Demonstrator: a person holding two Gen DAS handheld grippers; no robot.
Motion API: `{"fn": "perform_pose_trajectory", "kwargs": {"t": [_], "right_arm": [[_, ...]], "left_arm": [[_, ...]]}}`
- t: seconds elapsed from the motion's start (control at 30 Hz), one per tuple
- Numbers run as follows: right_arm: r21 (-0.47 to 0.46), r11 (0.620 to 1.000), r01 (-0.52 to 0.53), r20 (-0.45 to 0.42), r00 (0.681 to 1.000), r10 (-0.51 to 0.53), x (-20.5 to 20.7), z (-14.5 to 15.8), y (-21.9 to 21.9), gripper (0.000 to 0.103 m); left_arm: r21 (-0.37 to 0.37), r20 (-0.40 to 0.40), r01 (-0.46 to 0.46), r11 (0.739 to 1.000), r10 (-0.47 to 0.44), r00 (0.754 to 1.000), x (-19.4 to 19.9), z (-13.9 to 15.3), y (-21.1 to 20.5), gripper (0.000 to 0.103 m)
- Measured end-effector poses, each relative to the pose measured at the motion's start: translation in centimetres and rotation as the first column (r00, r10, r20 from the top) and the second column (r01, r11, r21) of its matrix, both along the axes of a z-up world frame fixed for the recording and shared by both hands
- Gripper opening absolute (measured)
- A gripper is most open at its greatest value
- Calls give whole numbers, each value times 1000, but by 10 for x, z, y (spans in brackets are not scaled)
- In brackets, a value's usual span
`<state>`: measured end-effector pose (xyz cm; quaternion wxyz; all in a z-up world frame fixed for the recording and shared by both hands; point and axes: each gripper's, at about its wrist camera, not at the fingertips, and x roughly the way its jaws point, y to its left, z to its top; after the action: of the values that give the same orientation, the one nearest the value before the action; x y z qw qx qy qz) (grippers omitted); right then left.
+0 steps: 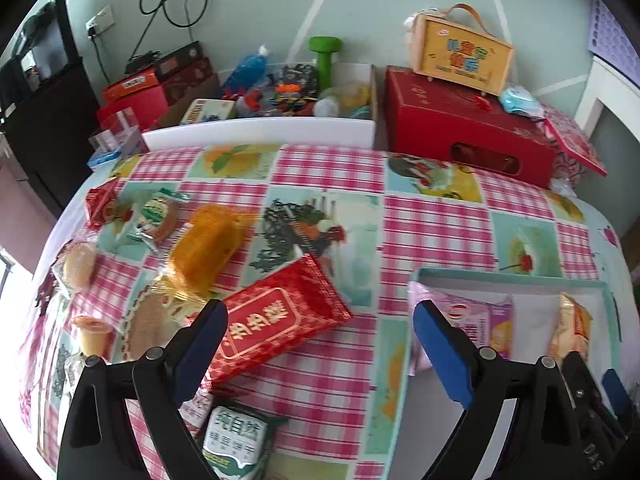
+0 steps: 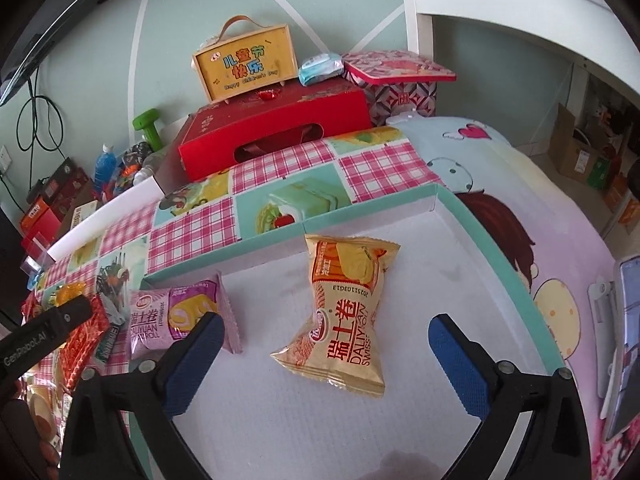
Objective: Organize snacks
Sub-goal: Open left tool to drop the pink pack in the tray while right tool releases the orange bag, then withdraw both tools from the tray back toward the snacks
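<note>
My left gripper (image 1: 320, 344) has its jaws spread wide and empty, hanging over the checked cloth (image 1: 328, 392) on the worktop. The red snack packet (image 1: 276, 320) lies at about eleven o'clock from the gap, touching the near-side finger, its long axis running from seven to one o'clock, so I judge a small shift toward ten o'clock is needed. My right gripper (image 2: 324, 344) also stands wide open, empty, over the teal-rimmed tray (image 2: 496, 252), where the yellow Swiss roll (image 2: 348, 312) lies at twelve o'clock beside the purple roll (image 2: 180, 316). The tray's floor has open room; its rim borders the cloth at three o'clock.
</note>
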<state>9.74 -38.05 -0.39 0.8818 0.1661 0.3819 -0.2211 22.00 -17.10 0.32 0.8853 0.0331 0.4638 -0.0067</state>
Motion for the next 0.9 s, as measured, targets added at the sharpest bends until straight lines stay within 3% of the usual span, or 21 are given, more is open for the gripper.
{"fn": "perform_pose_trajectory", "kwargs": {"t": [0.07, 0.1, 0.37, 0.5, 0.73, 0.9], "right_arm": [[-6, 1000, -9, 23, 1000, 9, -1, 4, 2, 103], [-8, 1000, -11, 36, 999, 11, -1, 6, 4, 103], [54, 997, -54, 148, 988, 45, -7, 18, 10, 103], [41, 995, -86, 119, 990, 81, -2, 21, 22, 103], [0, 987, -161, 41, 986, 161, 10, 21, 50, 103], [24, 975, -221, 46, 974, 220, 16, 24, 78, 103]], "left_arm": [[12, -2, -15, 1000, 15, 1000, 1, -2, 4, 96], [11, -5, -17, 1000, 17, 1000, 1, -2, 6, 103], [-33, 19, -76, 997, 77, 997, -11, -2, 36, 103], [0, 3, -110, 994, 110, 994, -19, -2, 55, 103], [-32, 3, -201, 979, 201, 980, -37, 6, 108, 103], [5, 18, -243, 970, 243, 970, -48, 12, 143, 103]]}}
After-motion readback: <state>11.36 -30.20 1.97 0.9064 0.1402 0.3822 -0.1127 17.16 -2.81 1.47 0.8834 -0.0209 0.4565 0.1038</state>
